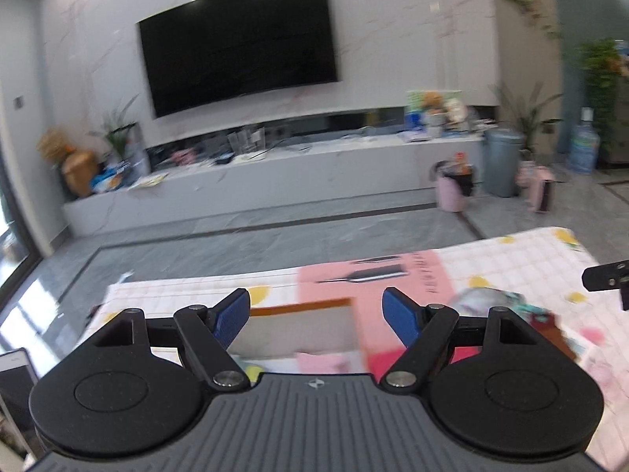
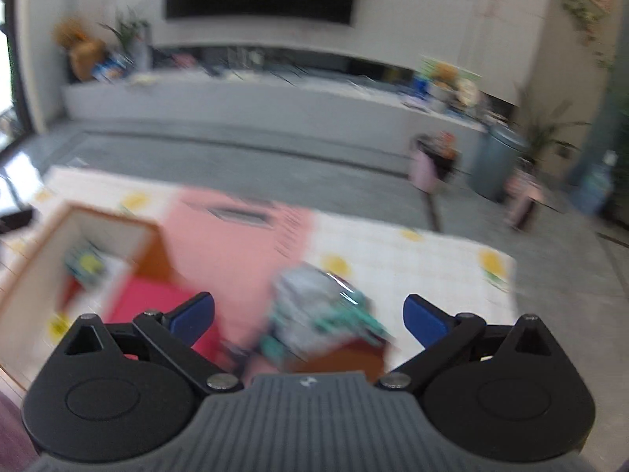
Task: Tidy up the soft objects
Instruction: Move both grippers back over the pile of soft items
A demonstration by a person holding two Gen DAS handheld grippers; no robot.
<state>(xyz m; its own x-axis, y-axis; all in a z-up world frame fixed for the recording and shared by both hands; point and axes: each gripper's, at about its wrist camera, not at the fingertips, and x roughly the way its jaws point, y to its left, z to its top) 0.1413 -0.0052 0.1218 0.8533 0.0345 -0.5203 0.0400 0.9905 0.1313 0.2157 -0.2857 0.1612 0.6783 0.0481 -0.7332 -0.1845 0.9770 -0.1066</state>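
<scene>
A checked tablecloth with yellow spots covers the table before the TV wall. A blurred heap of soft things lies on it beside an open box. Left gripper and right gripper both gape wide, holding nothing.

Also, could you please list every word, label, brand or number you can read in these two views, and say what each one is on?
No text can be read in either view.
Pink box: dark printed lines, too blurred to read.
Left gripper body: a small emblem, no letters.
Right gripper body: the same emblem, blurred.
Packages on the TV bench: labels too small and blurred.
Water jug: label unreadable.
</scene>
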